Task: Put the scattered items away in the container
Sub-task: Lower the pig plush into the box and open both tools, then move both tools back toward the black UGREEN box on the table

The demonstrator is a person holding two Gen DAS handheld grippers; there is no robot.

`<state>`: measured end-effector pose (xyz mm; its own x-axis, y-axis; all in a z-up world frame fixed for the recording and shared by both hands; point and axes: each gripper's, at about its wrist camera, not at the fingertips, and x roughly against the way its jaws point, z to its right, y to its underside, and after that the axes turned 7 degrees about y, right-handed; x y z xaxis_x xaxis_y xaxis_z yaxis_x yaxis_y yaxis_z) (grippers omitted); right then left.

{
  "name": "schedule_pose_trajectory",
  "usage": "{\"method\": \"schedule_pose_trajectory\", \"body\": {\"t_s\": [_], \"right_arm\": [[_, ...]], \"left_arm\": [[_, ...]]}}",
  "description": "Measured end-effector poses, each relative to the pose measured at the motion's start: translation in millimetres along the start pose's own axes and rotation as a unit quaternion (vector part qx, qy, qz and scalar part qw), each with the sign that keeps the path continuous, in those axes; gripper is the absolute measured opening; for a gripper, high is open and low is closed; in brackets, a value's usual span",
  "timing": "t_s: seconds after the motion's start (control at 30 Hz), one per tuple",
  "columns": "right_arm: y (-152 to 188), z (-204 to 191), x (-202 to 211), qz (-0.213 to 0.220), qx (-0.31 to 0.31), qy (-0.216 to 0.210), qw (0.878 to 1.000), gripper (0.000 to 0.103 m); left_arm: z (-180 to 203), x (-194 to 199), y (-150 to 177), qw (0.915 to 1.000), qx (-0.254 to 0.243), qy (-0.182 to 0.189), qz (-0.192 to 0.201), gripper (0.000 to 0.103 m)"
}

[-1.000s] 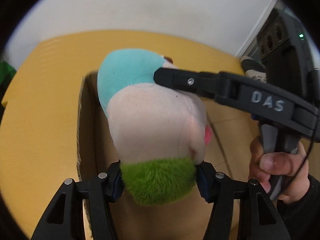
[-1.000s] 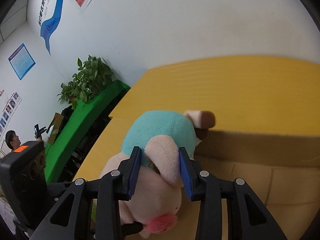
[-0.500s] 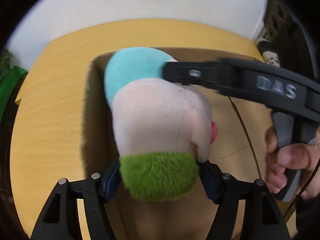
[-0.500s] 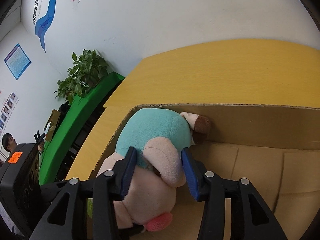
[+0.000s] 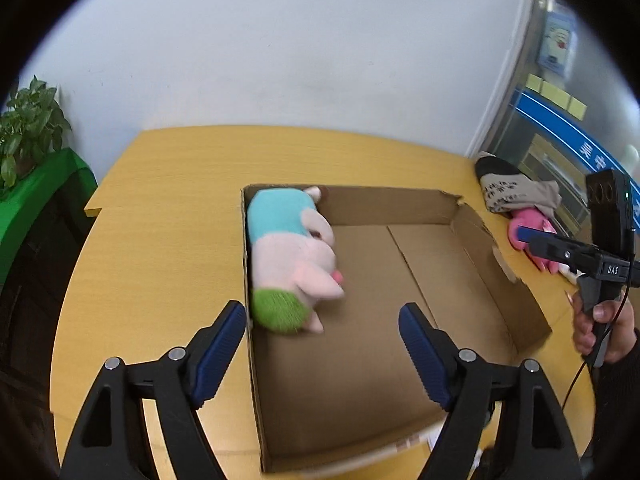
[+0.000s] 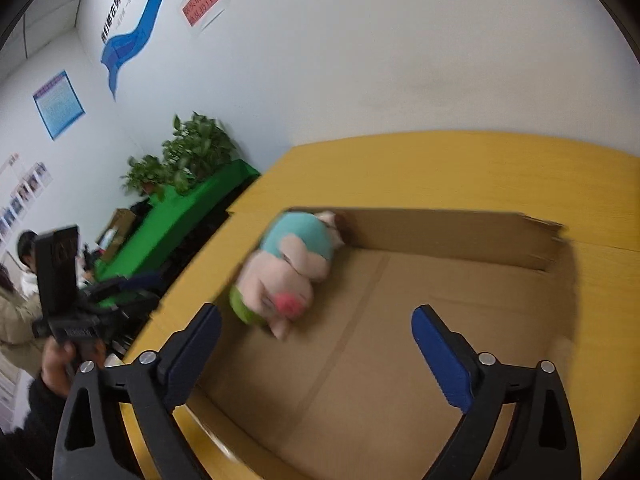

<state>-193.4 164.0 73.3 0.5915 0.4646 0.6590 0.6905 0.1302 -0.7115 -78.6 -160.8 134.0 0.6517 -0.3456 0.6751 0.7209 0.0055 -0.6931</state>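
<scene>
A plush toy [image 5: 292,256] [image 6: 288,276], pink with a teal back and a green end, lies inside the cardboard box [image 5: 380,204] [image 6: 440,232] against its left wall. My left gripper [image 5: 320,312] hovers above the box's near left part. Its jaws are opening, with nothing between them and the plush just ahead, untouched. My right gripper [image 6: 316,314] is over the box too, jaws opening wide and empty. In the left wrist view it [image 5: 528,240] sits at the right, beyond the box's wall, held by a hand.
The box stands on a yellow wooden table [image 5: 160,240]. To the right of the box lie a pink toy [image 5: 532,228] and a dark and beige patterned cloth [image 5: 512,196]. A potted plant [image 5: 28,128] on a green-covered bench stands left of the table. People stand far left [image 6: 16,280].
Both grippers have let go of the plush and drawn back and up. The plush now lies in the box by its left wall. The right gripper has swung off to the right.
</scene>
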Motion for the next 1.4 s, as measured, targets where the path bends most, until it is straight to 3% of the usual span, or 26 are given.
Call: {"method": "schedule_pose_trajectory", "body": {"t_s": [0.13,0.2,0.3,0.47,0.57,0.7,0.83,0.9,1.0,1.03,1.07,1.1,1.13,1.2,1.23,1.27,1.3,1.33,1.4], "right_arm": [[56,21,27,-0.025,0.008,0.079,0.997,0.101],[87,40,36,-0.041,-0.010,0.101,0.994,0.101],[119,57,33,-0.065,-0.037,0.122,0.990,0.101],[145,44,33,-0.072,0.011,0.150,0.986,0.097],[150,42,37,-0.071,0.014,0.153,0.986,0.098],[141,40,53,-0.050,-0.014,0.144,0.988,0.098],[130,23,89,-0.002,-0.011,0.144,0.989,0.103],[127,10,103,0.018,-0.009,0.137,0.990,0.103],[127,-9,114,0.043,0.009,0.152,0.987,0.101],[127,-14,115,0.047,0.015,0.158,0.986,0.088],[128,-18,115,0.046,0.017,0.156,0.987,0.042],[131,-19,114,0.041,0.010,0.146,0.988,0.016],[132,-17,113,0.035,-0.001,0.137,0.990,0.003],[134,-18,110,0.028,-0.009,0.144,0.989,0.004],[135,-18,109,0.025,-0.012,0.151,0.988,0.021],[137,-19,109,0.022,-0.017,0.152,0.988,0.068],[139,-20,110,0.024,-0.019,0.150,0.988,0.090],[141,-23,114,0.033,-0.016,0.151,0.988,0.102],[144,-30,119,0.043,-0.001,0.160,0.986,0.102]], "left_arm": [[18,-43,21,0.9994,0.012,0.011,-0.029,0.082],[21,-55,33,0.9981,0.028,0.027,-0.048,0.082],[25,-71,47,0.9964,0.035,0.021,-0.074,0.081],[35,-76,63,0.9950,0.009,-0.008,-0.099,0.077],[35,-68,68,0.9947,0.015,-0.008,-0.101,0.077],[40,-44,75,0.9966,0.016,-0.007,-0.081,0.077],[60,-5,68,0.9995,-0.007,-0.022,-0.024,0.078],[74,15,63,0.9998,-0.009,-0.012,0.010,0.081],[96,32,61,0.9989,-0.018,0.010,0.042,0.078],[103,37,63,0.9980,-0.027,0.018,0.054,0.073],[110,39,64,0.9974,-0.035,0.025,0.059,0.037],[117,37,64,0.9977,-0.035,0.030,0.049,0.002],[120,35,65,0.9981,-0.031,0.032,0.043,0.002],[130,30,67,0.9983,-0.039,0.024,0.037,0.006],[135,28,68,0.9981,-0.046,0.016,0.037,0.013],[139,26,70,0.9980,-0.051,0.009,0.036,0.041],[144,25,71,0.9979,-0.053,0.004,0.035,0.078],[148,25,73,0.9977,-0.054,0.006,0.040,0.087],[155,30,78,0.9970,-0.054,0.022,0.051,0.087]]}}
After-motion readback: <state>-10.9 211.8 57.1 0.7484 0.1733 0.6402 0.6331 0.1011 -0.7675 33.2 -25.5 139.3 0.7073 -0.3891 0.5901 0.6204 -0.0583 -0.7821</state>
